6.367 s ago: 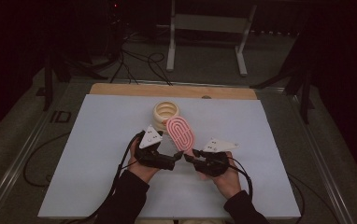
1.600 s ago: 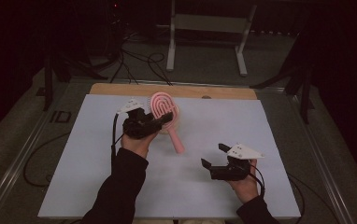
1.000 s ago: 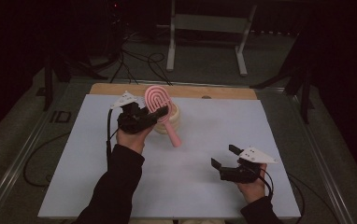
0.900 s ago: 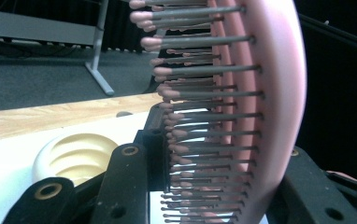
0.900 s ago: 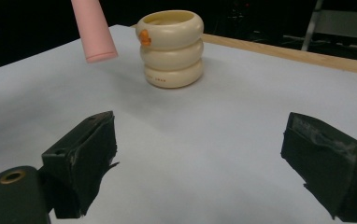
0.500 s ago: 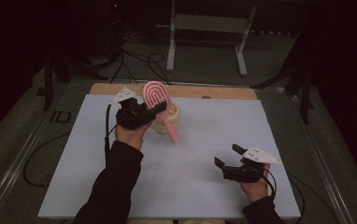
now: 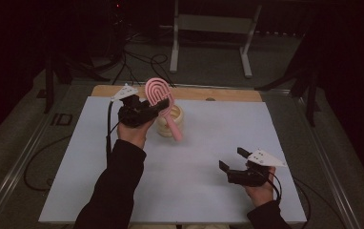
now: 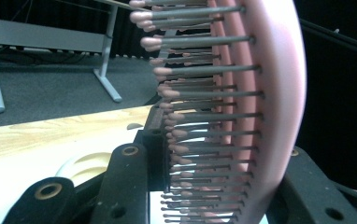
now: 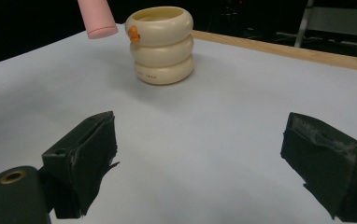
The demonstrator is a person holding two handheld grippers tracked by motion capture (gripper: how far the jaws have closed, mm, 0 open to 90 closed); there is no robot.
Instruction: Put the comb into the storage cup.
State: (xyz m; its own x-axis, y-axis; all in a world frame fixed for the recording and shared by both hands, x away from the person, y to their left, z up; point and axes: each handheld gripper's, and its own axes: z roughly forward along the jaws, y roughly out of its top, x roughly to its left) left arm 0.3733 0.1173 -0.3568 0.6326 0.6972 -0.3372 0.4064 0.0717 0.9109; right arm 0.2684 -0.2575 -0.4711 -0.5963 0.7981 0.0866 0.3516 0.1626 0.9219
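My left gripper (image 7: 155, 108) is shut on the head of a pink hairbrush (image 7: 160, 95), held up in the air beside a cream ribbed cup (image 7: 170, 120). The brush handle (image 7: 174, 128) slants down in front of the cup. In the left gripper view the brush's bristles (image 8: 200, 121) run between the jaws, with the cup's rim (image 8: 90, 165) below. My right gripper (image 7: 230, 159) stands open near the mat's front right, nothing between its jaws. In the right gripper view the cup (image 9: 163, 44) stands ahead with the handle tip (image 9: 97, 18) hanging to its left.
A white mat (image 7: 204, 157) covers the wooden table (image 7: 227, 94). Beyond the table's far edge stand a metal frame (image 7: 208, 28) and loose cables (image 7: 137, 57) on the floor. Cables trail from both grippers.
My left gripper carried the brush from the mat's middle to the back left, up beside the cup, tilting it more upright. My right gripper let go and drew back to the front right.
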